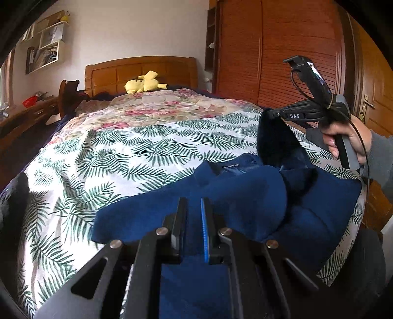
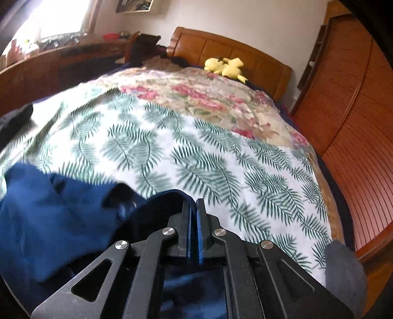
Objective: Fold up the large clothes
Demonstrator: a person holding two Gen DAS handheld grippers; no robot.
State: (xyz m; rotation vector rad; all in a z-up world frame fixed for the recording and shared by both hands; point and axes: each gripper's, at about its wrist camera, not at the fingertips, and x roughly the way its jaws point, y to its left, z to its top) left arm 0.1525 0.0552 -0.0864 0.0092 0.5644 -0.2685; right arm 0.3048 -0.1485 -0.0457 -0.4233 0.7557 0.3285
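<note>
Bedroom walls, a reddish louvered wardrobe (image 1: 294,49) and a wooden headboard (image 1: 140,71) frame the bed (image 1: 118,152) I am working over, which is spread with a palm-leaf sheet (image 2: 196,152) and, farther up, a floral quilt (image 2: 208,98). At the head of the bed lies a yellow plush toy (image 1: 143,84), and a wooden desk (image 2: 61,61) runs along the wall by the bright window (image 2: 61,17).

My task piece, the navy blue garment (image 1: 245,196), lies bunched at the near edge of the bed on the palm-leaf sheet.

Through the left wrist camera I see my left claw (image 1: 194,206) low over the garment, its jaws drawn nearly together with blue cloth between them, so I read it as clenched on the garment.

Off to the right in that view, a hand (image 1: 348,137) in a grey sleeve holds the right tool, and the right claw (image 1: 271,114) has a dark fold of the garment hanging from its tip, lifted clear of the bed.

From the right wrist camera, the right claw's pads (image 2: 200,233) are pressed close with a thin edge of dark blue cloth pinched between them, and the rest of the garment trails away to the left, blurred. A dark cloth (image 2: 17,115) lies at the far left edge of the bed.
</note>
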